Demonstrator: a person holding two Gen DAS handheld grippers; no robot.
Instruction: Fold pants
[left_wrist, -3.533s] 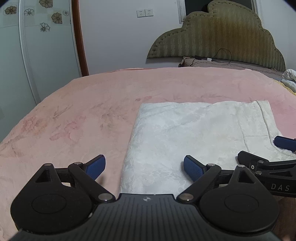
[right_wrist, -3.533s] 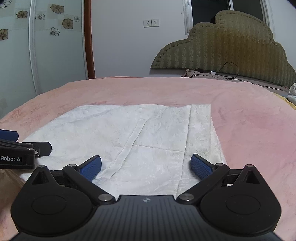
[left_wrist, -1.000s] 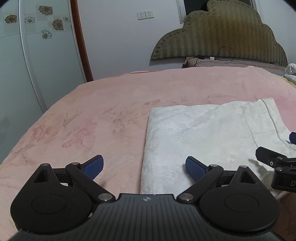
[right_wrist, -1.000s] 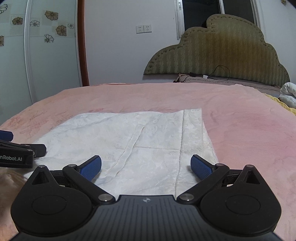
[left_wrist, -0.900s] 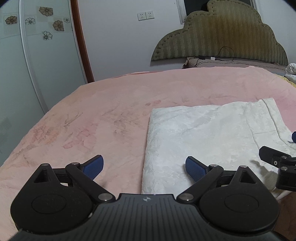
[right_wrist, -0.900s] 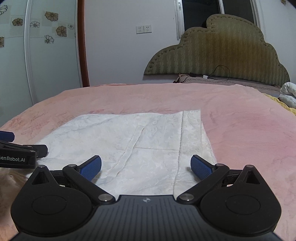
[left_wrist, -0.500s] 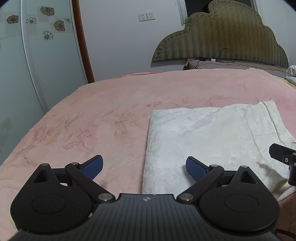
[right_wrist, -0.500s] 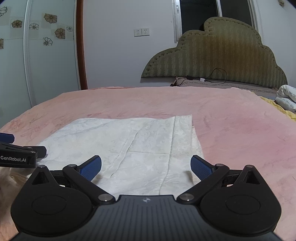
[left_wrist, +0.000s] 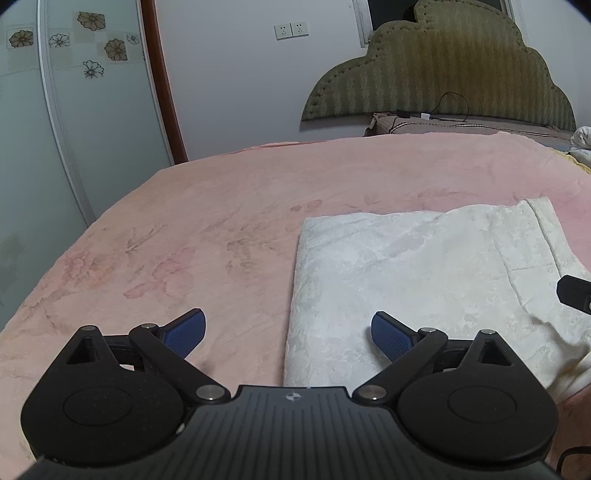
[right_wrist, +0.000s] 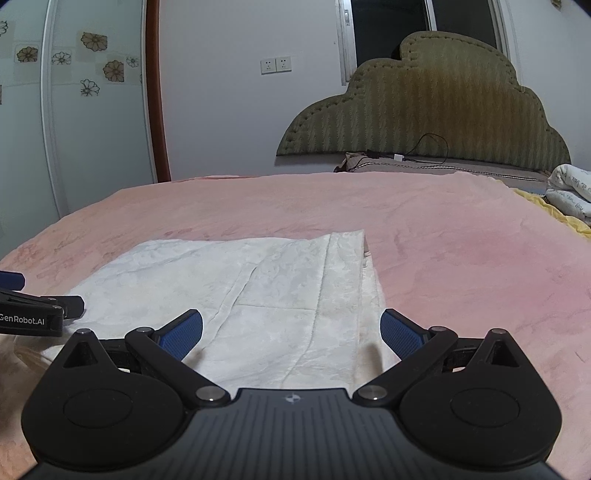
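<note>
From my left wrist view, at 10 o'clock I see a wardrobe door (left_wrist: 74, 122) with flower decals, and below it the pink blanket (left_wrist: 221, 229) covering the bed. My left gripper (left_wrist: 287, 329) has its fingers (left_wrist: 184, 331) spread wide with nothing between them; one blue pad hangs over the blanket, the other over the near left corner of the pants (left_wrist: 417, 273). The pants lie folded into a white rectangle flat on the blanket, toward 2 o'clock from this gripper. At 1 o'clock stands the green headboard (left_wrist: 443, 70). In the right wrist view the folded pants (right_wrist: 266, 288) sit dead ahead at 12 o'clock, and my right gripper (right_wrist: 291, 332) is also wide open and empty, its fingers (right_wrist: 400, 334) straddling the near right part of the cloth. The left gripper shows at 9 o'clock there.
</note>
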